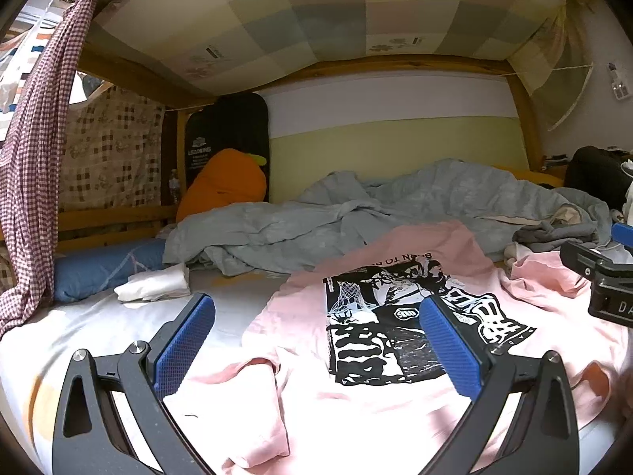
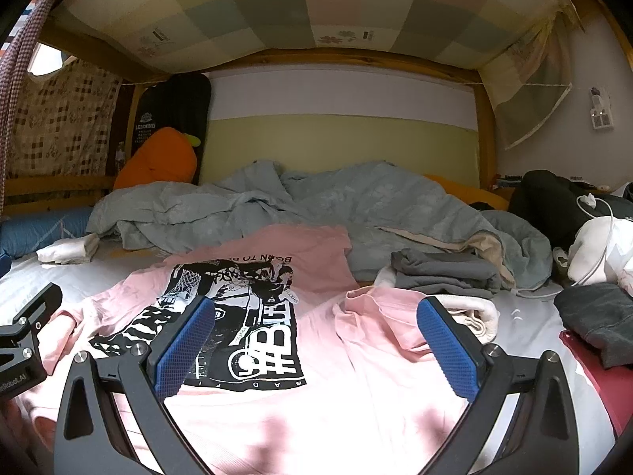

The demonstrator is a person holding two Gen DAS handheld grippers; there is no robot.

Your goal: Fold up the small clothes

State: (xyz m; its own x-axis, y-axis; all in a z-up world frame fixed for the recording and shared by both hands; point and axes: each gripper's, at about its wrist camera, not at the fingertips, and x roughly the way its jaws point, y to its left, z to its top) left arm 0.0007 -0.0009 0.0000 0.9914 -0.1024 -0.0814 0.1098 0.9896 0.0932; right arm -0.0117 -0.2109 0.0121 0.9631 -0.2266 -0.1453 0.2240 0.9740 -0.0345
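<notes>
On a lower bunk bed (image 1: 79, 328) with a pale sheet, a pink T-shirt (image 1: 300, 388) lies spread print side up, its collar toward the far wall and its hem nearest the cameras. Starting at the left, a small white cloth (image 1: 154, 287) sits near a blue bolster (image 1: 103, 269), well apart from the shirt. Next come the left tongs (image 1: 316, 340), released and spread wide, hovering just above the shirt's left sleeve and black-and-white graphic (image 1: 407, 328), gripping nothing. Behind the shirt a rumpled grey-blue duvet (image 1: 316, 217) fills the back of the bed. Further right, the right tongs (image 2: 316, 340) are likewise released and empty, poised over the shirt's right half where a sleeve (image 2: 372, 308) is bunched up. Beyond them a folded grey garment (image 2: 443, 273) rests against the duvet. The shirt looks light, soft and limp, so it will likely sag and wrinkle when lifted; pinching a sleeve edge or shoulder seam on each side seems the surest hold for folding.
</notes>
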